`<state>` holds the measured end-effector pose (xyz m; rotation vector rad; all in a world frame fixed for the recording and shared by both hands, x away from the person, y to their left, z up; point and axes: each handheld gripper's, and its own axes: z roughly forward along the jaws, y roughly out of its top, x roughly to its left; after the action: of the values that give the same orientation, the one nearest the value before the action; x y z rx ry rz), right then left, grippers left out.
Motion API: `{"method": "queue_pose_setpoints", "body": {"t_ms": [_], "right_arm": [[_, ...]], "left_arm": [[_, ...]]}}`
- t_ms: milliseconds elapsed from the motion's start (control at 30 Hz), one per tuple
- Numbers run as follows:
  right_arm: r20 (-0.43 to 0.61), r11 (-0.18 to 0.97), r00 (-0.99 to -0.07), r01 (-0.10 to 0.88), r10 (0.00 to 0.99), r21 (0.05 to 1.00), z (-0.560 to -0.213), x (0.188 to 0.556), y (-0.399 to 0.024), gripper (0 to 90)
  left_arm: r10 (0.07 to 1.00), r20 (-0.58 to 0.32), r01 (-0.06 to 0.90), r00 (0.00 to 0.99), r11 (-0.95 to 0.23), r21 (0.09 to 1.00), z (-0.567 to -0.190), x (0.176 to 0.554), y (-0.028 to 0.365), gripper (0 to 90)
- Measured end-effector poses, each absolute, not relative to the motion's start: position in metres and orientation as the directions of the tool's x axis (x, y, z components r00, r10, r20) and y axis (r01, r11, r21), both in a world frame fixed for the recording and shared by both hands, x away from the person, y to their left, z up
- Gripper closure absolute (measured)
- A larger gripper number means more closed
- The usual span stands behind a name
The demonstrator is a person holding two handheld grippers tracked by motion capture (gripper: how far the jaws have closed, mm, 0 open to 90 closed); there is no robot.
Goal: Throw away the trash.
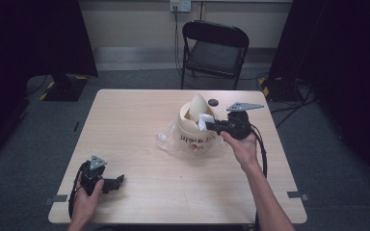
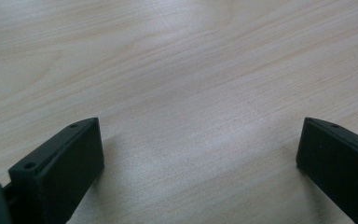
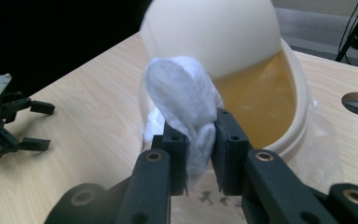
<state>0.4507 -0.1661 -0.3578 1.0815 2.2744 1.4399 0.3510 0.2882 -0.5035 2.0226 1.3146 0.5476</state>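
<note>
We count one cream tub (image 1: 196, 129) on the bench (image 1: 139, 120), standing upright on one clear plastic bag (image 1: 166, 141); dark lettering runs across its side. We take the tub as our landmark. One cream flap (image 1: 197, 106) rises from its far rim, and in the right gripper view the inside wall looks yellowish.

One white wad (image 3: 186, 100) of soft fibrous material sits at the tub's near rim, above the opening's edge. The right gripper (image 1: 212, 126), held in the right hand (image 1: 241, 144), reaches in from the tub's right side. Its two jaws are closed on the wad, pinching the lower part while the upper part bulges free above the pads.

The left gripper (image 1: 119, 182), in the left hand (image 1: 84, 199), lies well apart from the tub, toward the near left corner of the bench. Its two jaws stand wide apart over bare wood, nothing between them.

One dark round hole (image 1: 213, 102) sits just beyond the tub. One black folding chair (image 1: 214, 48) stands beyond the bench's far edge.
</note>
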Motion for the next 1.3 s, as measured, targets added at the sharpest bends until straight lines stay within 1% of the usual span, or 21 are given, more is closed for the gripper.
{"method": "queue_pose_setpoints", "body": {"t_ms": [167, 367, 433, 900, 1033, 1167, 1267, 1300], "right_arm": [[0.183, 0.253, -0.693, 0.477, 0.698, 0.842, -0.360, 0.461, -0.167, 77.4], [0.158, 0.283, -0.696, 0.474, 0.700, 0.834, -0.359, 0.465, -0.163, 77.4], [0.155, 0.290, -0.685, 0.488, 0.711, 0.823, -0.362, 0.468, -0.162, 77.4], [0.143, 0.306, -0.677, 0.498, 0.722, 0.811, -0.373, 0.481, -0.154, 77.3], [0.157, 0.298, -0.678, 0.504, 0.718, 0.811, -0.376, 0.485, -0.153, 76.7], [0.131, 0.327, -0.674, 0.508, 0.727, 0.797, -0.375, 0.489, -0.148, 75.8], [0.130, 0.334, -0.673, 0.515, 0.728, 0.790, -0.376, 0.492, -0.147, 75.8], [0.117, 0.354, -0.677, 0.515, 0.726, 0.781, -0.376, 0.496, -0.145, 75.8]], "left_arm": [[0.914, -0.008, 0.639, 0.406, -0.277, 0.718, -0.504, 0.351, 0.288, 0.1], [0.913, -0.007, 0.639, 0.408, -0.280, 0.717, -0.504, 0.351, 0.288, 0.1], [0.913, -0.006, 0.639, 0.408, -0.281, 0.717, -0.504, 0.351, 0.288, 0.1], [0.913, -0.006, 0.638, 0.407, -0.280, 0.717, -0.504, 0.351, 0.288, 0.2], [0.914, -0.008, 0.638, 0.405, -0.277, 0.718, -0.504, 0.351, 0.288, 0.2], [0.913, -0.005, 0.638, 0.408, -0.282, 0.716, -0.503, 0.351, 0.288, 0.2], [0.913, -0.005, 0.639, 0.407, -0.281, 0.716, -0.503, 0.351, 0.288, 0.2], [0.913, -0.005, 0.639, 0.407, -0.281, 0.716, -0.503, 0.351, 0.288, 0.2]]}}
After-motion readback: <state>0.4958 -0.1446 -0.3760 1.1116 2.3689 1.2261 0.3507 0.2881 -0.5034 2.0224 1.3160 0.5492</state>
